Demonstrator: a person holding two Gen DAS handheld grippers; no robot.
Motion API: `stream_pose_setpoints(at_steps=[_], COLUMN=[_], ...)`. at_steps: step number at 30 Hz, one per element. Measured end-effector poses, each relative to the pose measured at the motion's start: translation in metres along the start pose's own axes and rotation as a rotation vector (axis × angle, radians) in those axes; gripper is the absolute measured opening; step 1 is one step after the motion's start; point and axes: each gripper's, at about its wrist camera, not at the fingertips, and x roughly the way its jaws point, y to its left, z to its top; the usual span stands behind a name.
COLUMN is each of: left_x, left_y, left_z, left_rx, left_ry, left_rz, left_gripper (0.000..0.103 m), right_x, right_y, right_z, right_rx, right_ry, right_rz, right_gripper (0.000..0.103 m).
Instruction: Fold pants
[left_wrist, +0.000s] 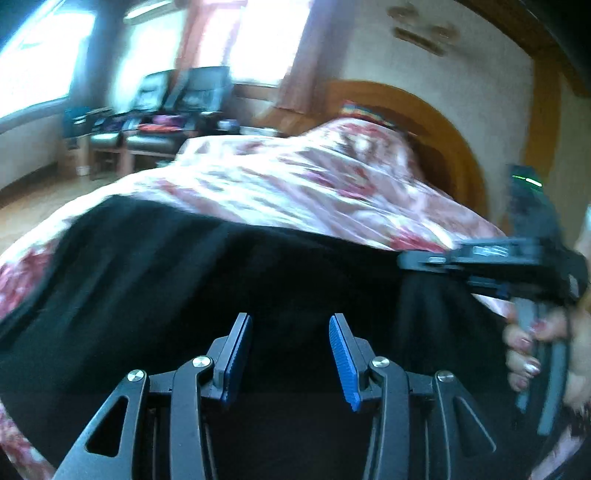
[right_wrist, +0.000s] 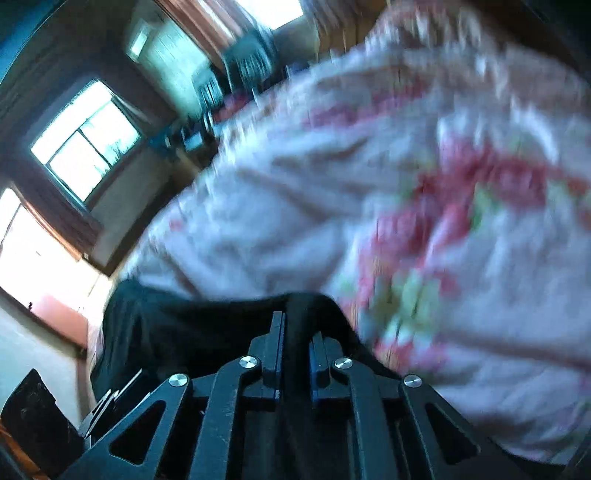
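- Bedroom: bed with floral quilt (left_wrist: 295, 177), arched wooden headboard (left_wrist: 436, 122) far side, bright windows (left_wrist: 40, 62) and dark chairs (left_wrist: 177, 107) beyond the left tool, up and to its left. Both views motion-blurred.
- Black pants (left_wrist: 184, 280) spread on the quilt, directly ahead of and under the left gripper (left_wrist: 291, 362); they run across to the right tool.
- Left gripper: jaws about half open, blue pads (left_wrist: 341, 365) clear, nothing between them. Angled down over the cloth; can't tell if it touches.
- Right gripper (right_wrist: 297, 354): jaws closed narrow on a ridge of pants fabric, which bunches up between the pads. In the left view it sits to the right, at the pants' edge, bare hand (left_wrist: 535, 350) wrapped on the handle.
- Progress, my read: early. Pants look mostly flat, no finished fold visible; one edge pinched.
- Left to do: left tool needs its own grip, then carry the edge over and flatten.
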Motion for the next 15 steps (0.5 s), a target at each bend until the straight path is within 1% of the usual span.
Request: stream_pose_setpoints(at_steps=[1,2,3,7,11,13,14,15], left_x=[0.005,0.01,0.012,0.017,0.018,0.014,0.01,0.006], left_y=[0.009,0.018,0.023,0.02,0.022,0.022,0.023,0.024], left_z=[0.001,0.002,0.002,0.0,0.0,0.002,0.004,0.004], left_rx=[-0.038,-0.084,-0.105,-0.072,-0.086,-0.108,-0.119,-0.125], left_ry=[0.016,0.034,0.04,0.042,0.046,0.039,0.033,0.025], left_rz=[0.011,-0.005,-0.018,-0.002,-0.009,-0.02,-0.024,-0.026], left_gripper=[0.044,0.044,0.044,0.042,0.042,0.042,0.042,0.042], right_x=[0.004,0.01,0.02,0.044,0.043,0.031,0.015,0.002], right_y=[-0.002,-0.004,-0.007,-0.019,-0.02,-0.018,-0.018,-0.017], right_z=[0.0,-0.001,-0.005,-0.016,-0.011,-0.009,-0.009,-0.011], right_rx=[0.002,0.007,0.006,0.004,0.0,0.031,0.062,0.076], right_ry=[0.008,0.025,0.048,0.097,0.098,0.05,-0.006,-0.051], right_rz=[-0.014,-0.024,-0.048,-0.106,-0.112,-0.089,-0.11,-0.148], right_gripper=[0.01,0.01,0.01,0.009,0.01,0.013,0.018,0.039])
